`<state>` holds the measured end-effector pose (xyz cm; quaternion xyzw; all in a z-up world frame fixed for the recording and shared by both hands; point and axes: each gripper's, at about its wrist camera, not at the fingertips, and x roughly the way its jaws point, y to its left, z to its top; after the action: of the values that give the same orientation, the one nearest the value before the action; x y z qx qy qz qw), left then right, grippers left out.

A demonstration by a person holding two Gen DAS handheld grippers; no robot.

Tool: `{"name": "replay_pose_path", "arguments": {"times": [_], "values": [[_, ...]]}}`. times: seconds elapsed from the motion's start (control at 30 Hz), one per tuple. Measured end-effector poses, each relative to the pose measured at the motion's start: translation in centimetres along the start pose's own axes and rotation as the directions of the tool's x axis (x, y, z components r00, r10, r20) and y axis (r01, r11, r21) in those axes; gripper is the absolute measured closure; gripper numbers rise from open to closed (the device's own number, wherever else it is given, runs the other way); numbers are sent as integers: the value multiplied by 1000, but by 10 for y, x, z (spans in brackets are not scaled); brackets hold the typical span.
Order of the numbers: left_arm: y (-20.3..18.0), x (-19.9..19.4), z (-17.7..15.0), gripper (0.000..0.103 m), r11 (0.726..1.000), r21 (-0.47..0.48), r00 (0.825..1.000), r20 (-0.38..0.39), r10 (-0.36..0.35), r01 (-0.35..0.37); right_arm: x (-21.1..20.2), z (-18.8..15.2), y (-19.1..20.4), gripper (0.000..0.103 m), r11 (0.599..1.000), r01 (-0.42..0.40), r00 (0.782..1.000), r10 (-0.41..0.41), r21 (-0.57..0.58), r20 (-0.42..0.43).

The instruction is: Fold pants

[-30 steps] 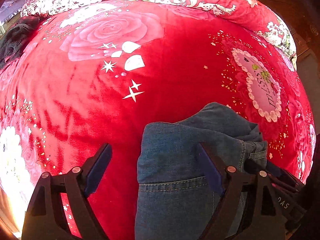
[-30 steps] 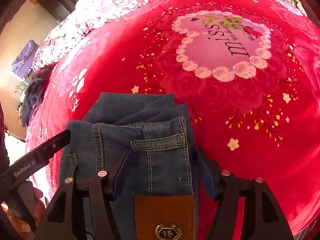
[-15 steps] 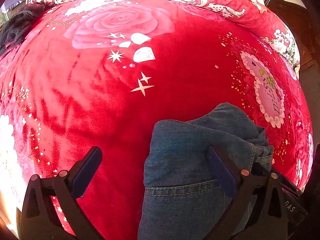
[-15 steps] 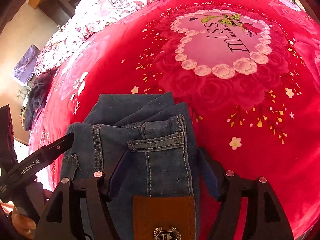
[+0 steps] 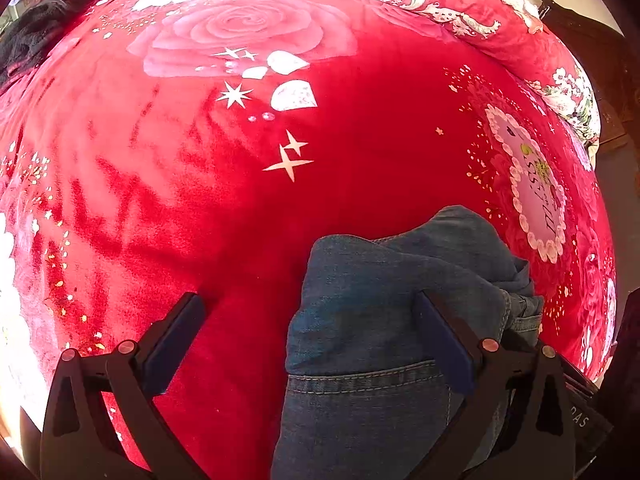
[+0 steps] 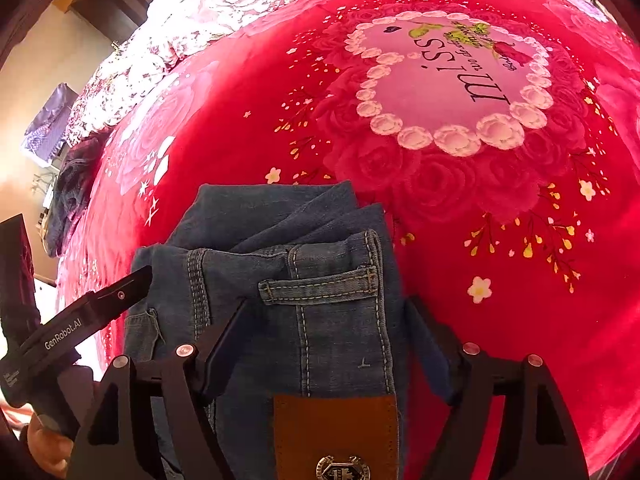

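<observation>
We see the jeans (image 6: 304, 280) folded into a compact bundle on the red floral blanket (image 5: 360, 140). Our left tongs (image 5: 312, 312) gape wide; our right tongs (image 6: 326, 316) have just been opening, straddling the waistband, gripping nothing.

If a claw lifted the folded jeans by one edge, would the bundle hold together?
Probably not: the jeans are soft stacked denim layers and would likely sag and unfold. The thick waistband and leather patch suggest some weight. The plush blanket would probably drag on them if pushed.

Folded blue denim pants (image 6: 304, 280) on bedspread (image 6: 480, 240)
</observation>
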<state>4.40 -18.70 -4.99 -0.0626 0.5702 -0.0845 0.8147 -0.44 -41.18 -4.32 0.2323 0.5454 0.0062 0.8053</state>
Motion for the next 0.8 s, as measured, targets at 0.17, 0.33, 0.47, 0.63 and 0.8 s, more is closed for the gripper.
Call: {"name": "replay_pose_path", "arguments": {"times": [0.17, 0.33, 0.47, 0.63, 0.8], "values": [[11, -1, 10, 0, 997, -21, 995, -66, -75, 73, -12, 4, -3, 25, 1000, -13, 1000, 13, 15, 22], [42, -28, 22, 0, 983, -119, 988, -45, -148, 141, -46, 8, -37, 24, 988, -82, 990, 65, 128, 128], [26, -21, 9, 0, 981, -82, 978, -100, -182, 174, -30, 8, -38, 27, 994, -49, 996, 43, 93, 74], [-8, -3, 0, 0, 992, 25, 986, -112, -124, 127, -24, 10, -7, 87, 998, -13, 997, 17, -58, 69], [-22, 8, 3, 0, 992, 100, 992, -111, -62, 73, -13, 11, -18, 76, 997, 48, 999, -47, -68, 12]]}}
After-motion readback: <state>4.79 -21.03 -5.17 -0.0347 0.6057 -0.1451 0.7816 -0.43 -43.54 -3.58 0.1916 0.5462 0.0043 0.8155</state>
